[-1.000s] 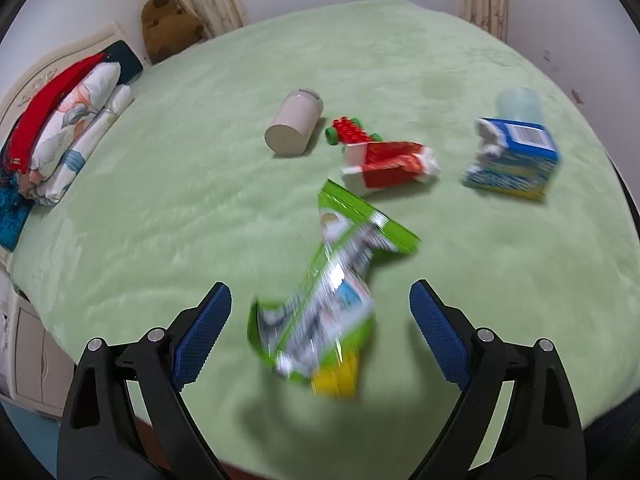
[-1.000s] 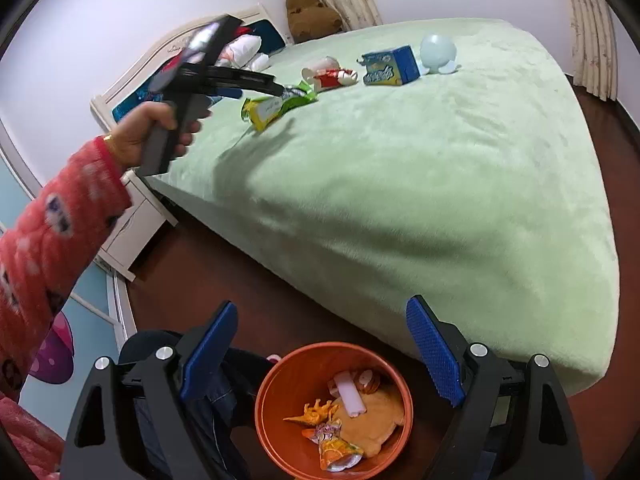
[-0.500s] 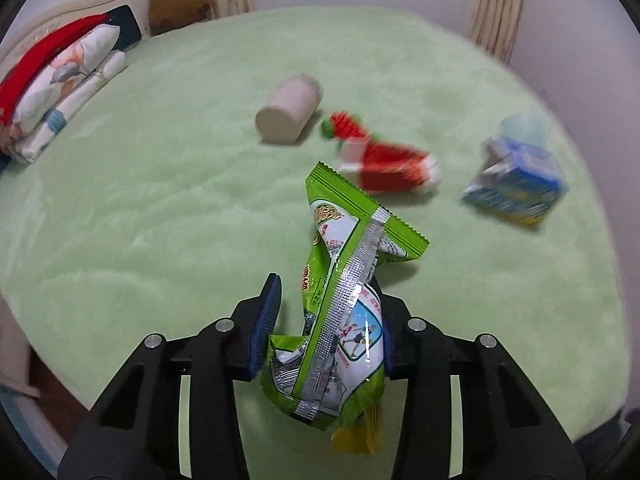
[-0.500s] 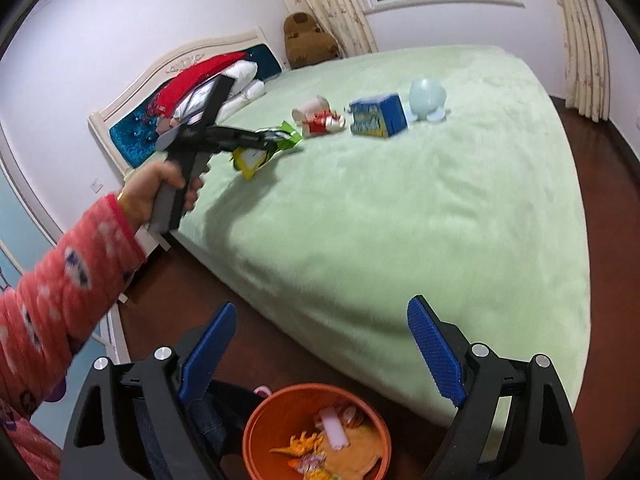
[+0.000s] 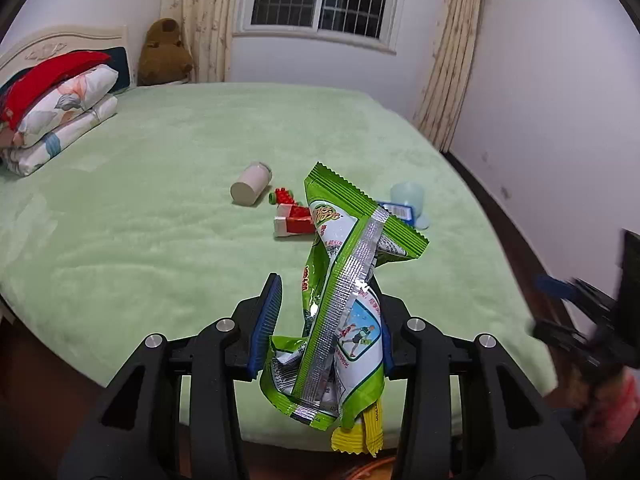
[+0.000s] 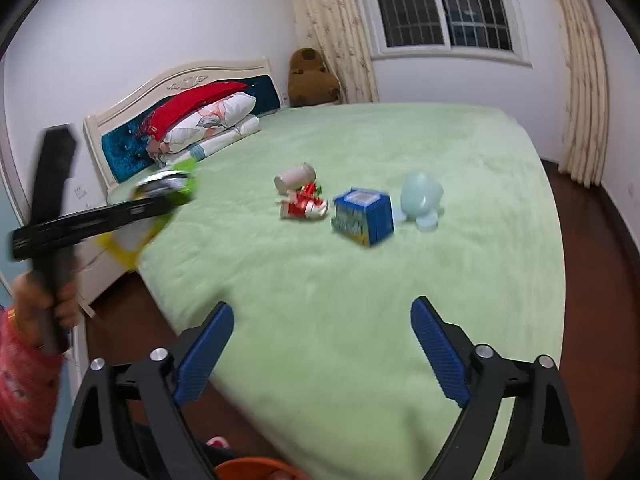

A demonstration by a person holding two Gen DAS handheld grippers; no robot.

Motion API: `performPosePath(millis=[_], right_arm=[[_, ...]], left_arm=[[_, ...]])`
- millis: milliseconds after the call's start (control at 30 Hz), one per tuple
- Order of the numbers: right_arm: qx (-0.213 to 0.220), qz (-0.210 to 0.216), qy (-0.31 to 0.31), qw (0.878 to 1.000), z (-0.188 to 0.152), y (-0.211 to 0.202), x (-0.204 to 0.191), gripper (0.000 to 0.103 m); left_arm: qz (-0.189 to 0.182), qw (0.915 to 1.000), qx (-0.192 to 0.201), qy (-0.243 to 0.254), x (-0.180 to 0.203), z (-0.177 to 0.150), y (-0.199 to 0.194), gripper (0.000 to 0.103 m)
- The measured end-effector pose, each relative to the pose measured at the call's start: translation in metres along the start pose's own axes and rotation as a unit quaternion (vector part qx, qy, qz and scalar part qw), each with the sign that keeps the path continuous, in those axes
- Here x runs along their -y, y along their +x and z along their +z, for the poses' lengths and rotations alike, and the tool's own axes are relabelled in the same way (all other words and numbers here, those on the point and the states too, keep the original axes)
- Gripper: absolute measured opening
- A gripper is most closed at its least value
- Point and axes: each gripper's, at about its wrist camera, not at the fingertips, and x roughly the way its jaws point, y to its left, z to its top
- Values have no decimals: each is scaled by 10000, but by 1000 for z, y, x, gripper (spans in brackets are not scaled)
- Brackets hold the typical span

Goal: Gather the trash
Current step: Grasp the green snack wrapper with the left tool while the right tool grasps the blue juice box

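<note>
My left gripper [image 5: 326,320] is shut on a green and silver snack wrapper [image 5: 340,300] and holds it up off the green bed [image 5: 140,220]. In the right wrist view the wrapper [image 6: 168,184] shows blurred at the left, in the left gripper. My right gripper [image 6: 320,344] is open and empty above the bed's near edge. On the bed lie a beige cup on its side [image 6: 294,178], a red and white carton [image 6: 304,206], a blue box [image 6: 364,216] and a pale blue cup [image 6: 422,198]. An orange bin's rim [image 6: 256,468] shows at the bottom.
Pillows and a red blanket [image 6: 204,120] are stacked at the headboard. A brown plush toy [image 5: 164,54] sits by the curtain. Dark wood floor [image 6: 592,280] runs along the bed's right side. A white nightstand [image 6: 96,276] stands left of the bed.
My left gripper shut on the wrapper and lifted it off the bed. My right gripper swung up from over the orange bin toward the bed, still open.
</note>
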Motion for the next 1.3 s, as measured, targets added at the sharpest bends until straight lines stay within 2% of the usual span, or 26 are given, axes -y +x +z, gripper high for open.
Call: performPosePath(millis=[233, 333, 400, 567, 633, 700, 733, 800, 967, 1200, 1300], right_arm=[[-189, -116, -582, 9981, 47, 71, 4, 89], [-678, -223, -680, 9951, 72, 119, 14, 89], [-851, -247, -637, 9940, 82, 141, 21, 89], [-1221, -546, -583, 9893, 103, 193, 38, 89], [-1366, -464, -589, 9878, 105, 205, 39, 88], [-1502, -477, -774, 9845, 103, 214, 33, 85], [-1562, -491, -918, 9822, 101, 218, 29, 76], [-1681, -528, -994, 9793, 96, 221, 25, 65], [-1334, -646, -1051, 9834, 90, 196, 10, 63], [-639, -880, -1086, 9881, 74, 105, -20, 63], [-428, -790, -1135, 9895, 63, 65, -35, 63]], left_arm=[[-33, 9999, 121, -55, 1, -10, -24, 40], [-106, 9998, 88, -108, 0, -15, -27, 40], [-247, 9996, -1, -170, -2, -18, -27, 40], [-190, 9996, -95, -173, -2, -22, -23, 40], [-185, 9996, -124, -187, -4, -24, -22, 40], [-173, 9996, -147, -195, -5, -24, -21, 40], [-157, 9995, -159, -201, -5, -24, -20, 40], [-121, 9995, -175, -224, -5, -25, -21, 40], [-65, 9992, -234, -331, -6, -30, -23, 40], [-30, 9991, -255, -352, 2, -41, -34, 40], [-46, 9990, -269, -357, 7, -47, -39, 40]])
